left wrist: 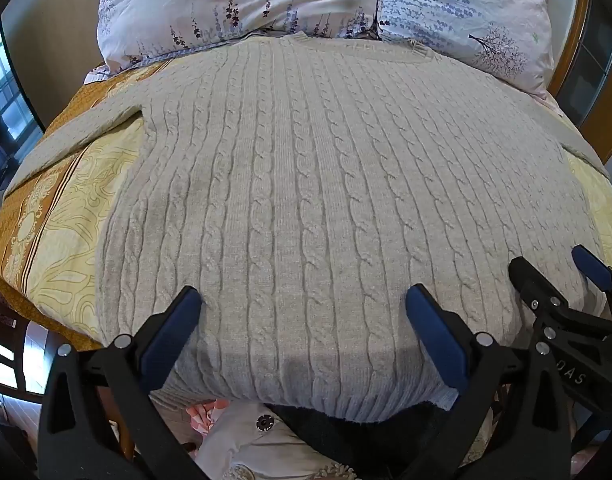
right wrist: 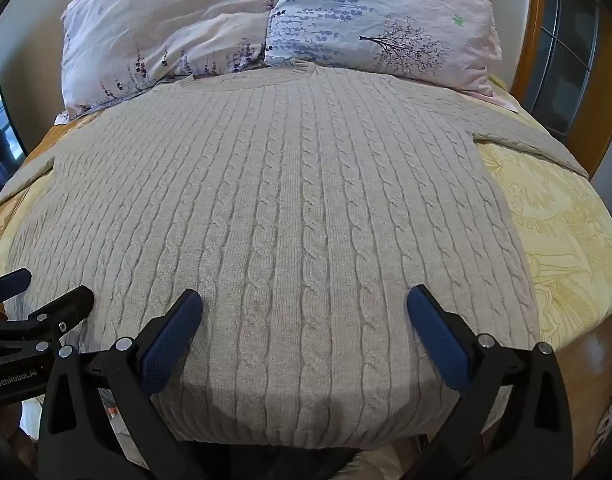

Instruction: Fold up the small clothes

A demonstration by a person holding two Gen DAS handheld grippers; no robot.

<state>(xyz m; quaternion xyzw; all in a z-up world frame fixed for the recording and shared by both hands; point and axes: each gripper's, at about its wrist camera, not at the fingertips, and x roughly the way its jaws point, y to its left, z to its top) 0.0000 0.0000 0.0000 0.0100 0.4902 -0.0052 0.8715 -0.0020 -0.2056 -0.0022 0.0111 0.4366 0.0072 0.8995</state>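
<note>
A beige cable-knit sweater [left wrist: 306,184] [right wrist: 273,200] lies flat and spread out on the bed, with its collar toward the pillows and its hem at the near edge. One sleeve [left wrist: 77,132] stretches out to the left, the other sleeve [right wrist: 526,140] to the right. My left gripper [left wrist: 301,300] hovers open over the lower left part of the sweater, nothing between its blue pads. My right gripper [right wrist: 304,302] hovers open over the lower right part, also holding nothing. Each gripper shows at the edge of the other's view: right gripper [left wrist: 558,268], left gripper [right wrist: 41,290].
The sweater rests on a yellow and orange patterned sheet [left wrist: 65,240] [right wrist: 566,240]. Two floral pillows [left wrist: 245,8] [right wrist: 386,20] stand behind the collar. A wooden frame [right wrist: 530,40] rises at the back right. Other clothes [left wrist: 257,432] lie below the bed's near edge.
</note>
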